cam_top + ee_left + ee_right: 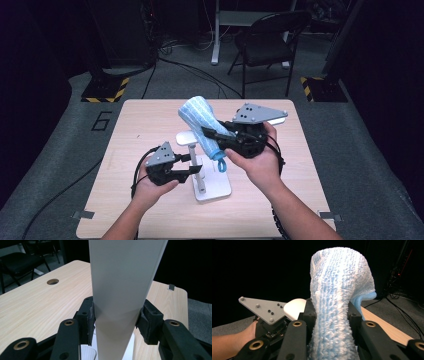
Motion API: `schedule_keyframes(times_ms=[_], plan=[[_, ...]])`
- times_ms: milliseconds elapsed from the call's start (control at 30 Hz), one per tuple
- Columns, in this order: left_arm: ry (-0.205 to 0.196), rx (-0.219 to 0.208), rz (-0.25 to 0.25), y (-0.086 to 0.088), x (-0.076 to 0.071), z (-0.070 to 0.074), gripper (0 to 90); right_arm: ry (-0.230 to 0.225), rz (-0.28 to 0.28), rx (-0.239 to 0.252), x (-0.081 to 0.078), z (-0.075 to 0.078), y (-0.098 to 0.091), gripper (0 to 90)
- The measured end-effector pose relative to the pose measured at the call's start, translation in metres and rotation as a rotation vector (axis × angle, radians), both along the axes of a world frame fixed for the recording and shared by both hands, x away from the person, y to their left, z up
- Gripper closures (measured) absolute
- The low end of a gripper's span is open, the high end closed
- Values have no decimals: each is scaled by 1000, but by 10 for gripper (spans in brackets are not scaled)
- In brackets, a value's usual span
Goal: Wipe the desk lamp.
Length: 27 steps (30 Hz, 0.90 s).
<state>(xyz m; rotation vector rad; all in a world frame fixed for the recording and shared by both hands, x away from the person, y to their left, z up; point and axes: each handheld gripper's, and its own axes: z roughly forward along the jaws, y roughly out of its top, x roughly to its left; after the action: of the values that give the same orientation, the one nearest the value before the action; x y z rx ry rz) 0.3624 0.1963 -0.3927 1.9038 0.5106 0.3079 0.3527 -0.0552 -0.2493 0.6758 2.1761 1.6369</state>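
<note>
Inspector: The left gripper (pixel 186 165), lower centre-left of the high view, has its jaws partly closed and pressed against both sides of the white upright post of the white plastic stand (pixel 198 170). In the left gripper view the pads (pixel 90 315) bear flat on that post (pixel 122 290). The stand's square base (pixel 220 192) rests on the light wooden table (pixel 125 165).

Assessor: And the right?

Inspector: The right gripper (pixel 212 134), centre of the high view, is clamped tight on the light blue fluffy towel with a blue hanging loop (pixel 200 117). The towel is held clear of the table, tilted toward the upper left, just above the stand's rounded white top (pixel 186 138). The loop (pixel 221 164) dangles beside the post. In the right gripper view the towel (pixel 339 290) bulges up between the jaws.

Assessor: Risks?

Inspector: Three, in my judgement. The bunched pile could catch on the rounded top and drag the stand sideways; the left grip sits low on a smooth post, so it may slip. The loop could snag the post. The towel, if released off-centre, would likely slide off to the table.
</note>
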Motion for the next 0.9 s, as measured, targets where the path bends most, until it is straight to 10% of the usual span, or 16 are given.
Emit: schedule_keyframes(times_ms=[900], plan=[[-3, -5, 4, 9, 0, -1, 531, 12, -42, -1, 4, 0, -19, 691]])
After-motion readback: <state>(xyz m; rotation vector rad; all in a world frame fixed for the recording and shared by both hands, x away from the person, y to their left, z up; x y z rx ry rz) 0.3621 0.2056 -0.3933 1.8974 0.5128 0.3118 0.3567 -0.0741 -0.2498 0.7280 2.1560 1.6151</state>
